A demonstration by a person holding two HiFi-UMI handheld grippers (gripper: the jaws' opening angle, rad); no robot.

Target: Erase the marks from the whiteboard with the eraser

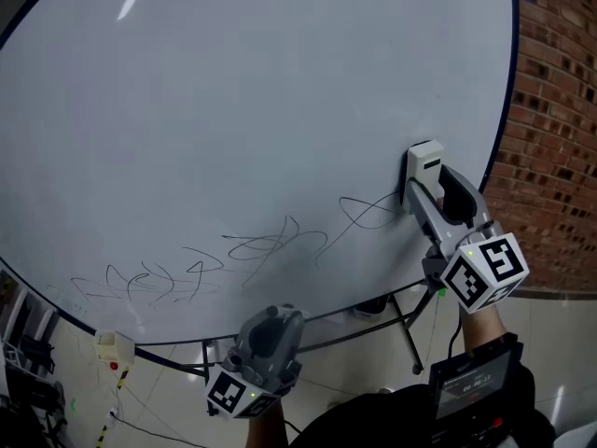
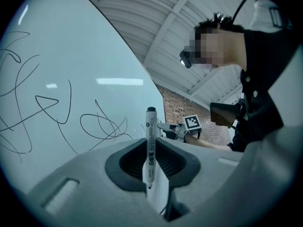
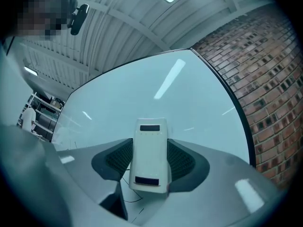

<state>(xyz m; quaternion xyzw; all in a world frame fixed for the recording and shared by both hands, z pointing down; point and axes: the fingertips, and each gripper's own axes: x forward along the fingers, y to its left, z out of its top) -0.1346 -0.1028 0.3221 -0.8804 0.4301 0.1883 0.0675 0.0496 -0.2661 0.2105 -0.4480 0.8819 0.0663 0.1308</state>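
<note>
White oval whiteboard with dark rim [image 1: 233,91] fills the head view, red-brown brick wall [image 1: 555,110] to its right. Thin black scribbled marks [image 1: 270,245] run across the board's lower part, from lower left up toward the right edge. Right gripper [image 1: 424,194] has its jaws closed on the sides of the white rectangular plastic eraser [image 1: 424,160]. The eraser sits at the right end of the scribbles, near the board's right rim. It looks pressed to the surface, but contact is hard to confirm from this angle. In the right gripper view the eraser stands upright between the black ribbed pads [image 3: 182,161]. Left gripper [image 2: 151,167] is low, below the board's bottom edge, jaws clamped on a slim white marker pen with black cap [image 2: 150,141], cap end pointing out. Black metal stand legs [image 1: 406,329] show under the board.
</note>
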